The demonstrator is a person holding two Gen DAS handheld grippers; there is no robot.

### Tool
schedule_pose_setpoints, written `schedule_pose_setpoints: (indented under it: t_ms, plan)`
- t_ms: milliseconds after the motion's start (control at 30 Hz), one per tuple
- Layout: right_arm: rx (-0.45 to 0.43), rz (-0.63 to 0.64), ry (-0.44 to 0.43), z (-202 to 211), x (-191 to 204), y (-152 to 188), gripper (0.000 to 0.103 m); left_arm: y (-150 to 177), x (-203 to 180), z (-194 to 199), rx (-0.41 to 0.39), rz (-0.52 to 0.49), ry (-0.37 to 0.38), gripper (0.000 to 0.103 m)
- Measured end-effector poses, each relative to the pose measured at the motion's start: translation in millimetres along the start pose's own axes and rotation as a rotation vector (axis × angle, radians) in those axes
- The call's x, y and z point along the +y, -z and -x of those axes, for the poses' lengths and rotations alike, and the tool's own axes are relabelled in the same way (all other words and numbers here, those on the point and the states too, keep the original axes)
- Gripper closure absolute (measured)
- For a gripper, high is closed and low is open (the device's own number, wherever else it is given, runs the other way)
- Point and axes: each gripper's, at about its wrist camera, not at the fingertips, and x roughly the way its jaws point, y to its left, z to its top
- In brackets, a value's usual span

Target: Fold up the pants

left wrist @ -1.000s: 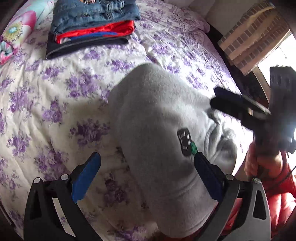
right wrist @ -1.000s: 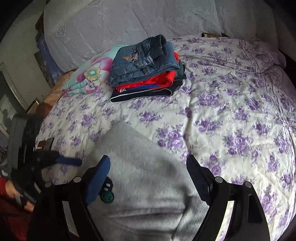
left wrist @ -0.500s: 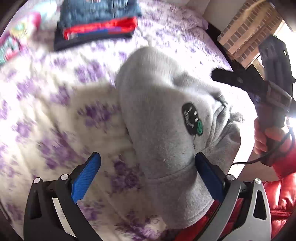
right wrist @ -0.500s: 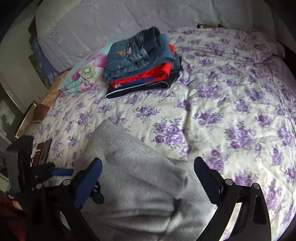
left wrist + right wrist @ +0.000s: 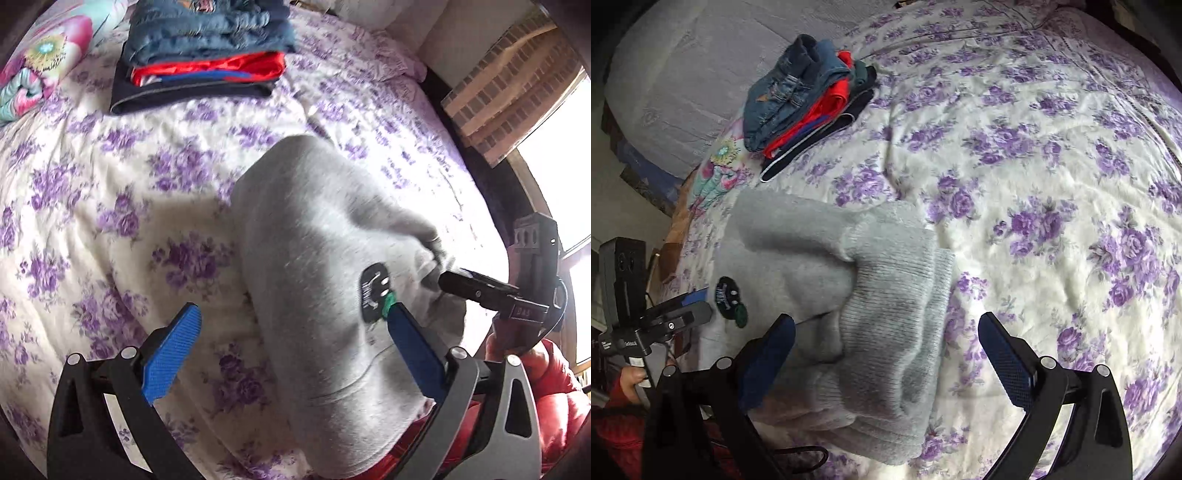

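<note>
Two tools are in your hands, and both stand with their jaws apart, gripping nothing. Starting at the left of the bed, a bright flowered pillow (image 5: 33,62) lies at the far corner, with a stack of folded clothes (image 5: 207,55) just beside it: jeans on top, something red under them, a dark garment at the bottom. They rest on the bedspread (image 5: 110,206), cream with purple roses.

Nearer you, your left tool (image 5: 291,347) hovers over the near edge of the bed; its left finger is above bare bedspread, while its right finger rests against the grey pants (image 5: 317,266), close to the dark badge (image 5: 375,291) sewn on them. The pants lie bunched at the near edge, partly doubled over, with one end hanging off toward your red jacket (image 5: 554,398).

From the right wrist view, your right tool (image 5: 886,350) straddles the ribbed cuffs (image 5: 905,295) of the pants, its fingers spread wide on either side and not pinching the cloth. To the right of the pants the bedspread stretches away.
</note>
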Motion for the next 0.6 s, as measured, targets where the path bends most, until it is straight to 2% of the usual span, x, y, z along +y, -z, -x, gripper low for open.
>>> schedule_pose_setpoints:
  t_ms: [33, 100, 133, 167, 200, 333, 400, 433, 467, 567, 600]
  plan:
    - [0.024, -0.021, -0.037, -3, -4, -2, 0.004, -1, 2, -3, 0.010, 0.012, 0.015, 0.005]
    - [0.085, -0.092, -0.036, -21, -17, -4, 0.004, -1, 9, -33, 0.118, 0.053, 0.004, 0.004]
    - [0.115, -0.137, -0.028, -31, -25, -2, 0.003, 2, 15, -48, 0.171, 0.087, 0.028, 0.004]
    - [0.112, -0.175, -0.049, -38, -30, 0, 0.003, 7, 22, -58, 0.190, 0.147, 0.098, 0.004]
    - [0.063, -0.179, -0.055, -36, -30, 2, 0.003, 10, 26, -61, 0.187, 0.189, 0.139, 0.004]
    - [-0.007, -0.104, -0.020, -39, -18, 10, 0.003, 7, 11, -57, 0.166, 0.100, 0.089, 0.004]
    - [-0.016, -0.091, -0.015, -38, -15, 11, 0.003, 6, -4, -65, 0.191, 0.038, 0.106, 0.004]
    - [-0.015, -0.076, -0.021, -36, -11, 10, 0.019, 7, -11, -68, 0.200, 0.007, 0.121, 0.005]
    - [-0.020, -0.043, -0.064, -33, -5, 11, 0.038, 5, -16, -70, 0.204, -0.020, 0.125, 0.007]
    - [-0.010, 0.068, -0.039, -26, 17, 10, 0.044, 4, -20, -67, 0.180, -0.046, 0.104, 0.013]
    - [-0.006, 0.084, -0.043, -24, 21, 8, 0.045, 3, -19, -64, 0.162, -0.043, 0.109, 0.019]
